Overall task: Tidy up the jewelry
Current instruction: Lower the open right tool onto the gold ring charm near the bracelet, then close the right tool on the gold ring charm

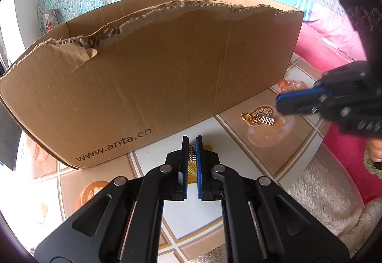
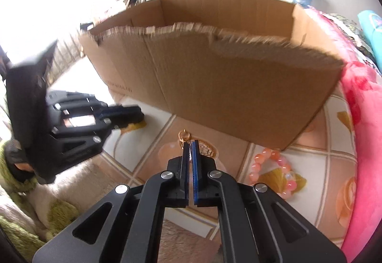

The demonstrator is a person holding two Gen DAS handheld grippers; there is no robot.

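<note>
A large open cardboard box [image 1: 148,77] with a torn front rim stands on the patterned table; it also shows in the right wrist view [image 2: 226,77]. My left gripper [image 1: 192,143] is shut on a small silver chain-like piece [image 1: 192,154] just in front of the box. My right gripper [image 2: 190,146] is shut on a gold charm keyring [image 2: 184,135]; in the left wrist view the gold charm keyring [image 1: 259,116] lies on the table at the right gripper's [image 1: 278,103] tip. A pink-orange bead bracelet [image 2: 274,167] lies to the right, also seen in the left wrist view [image 1: 290,85].
A pink blanket [image 2: 363,143] borders the table on the right. A fluffy beige and green rug [image 2: 35,210] lies at the near side. The table top [image 1: 236,158] has tile and leaf patterns.
</note>
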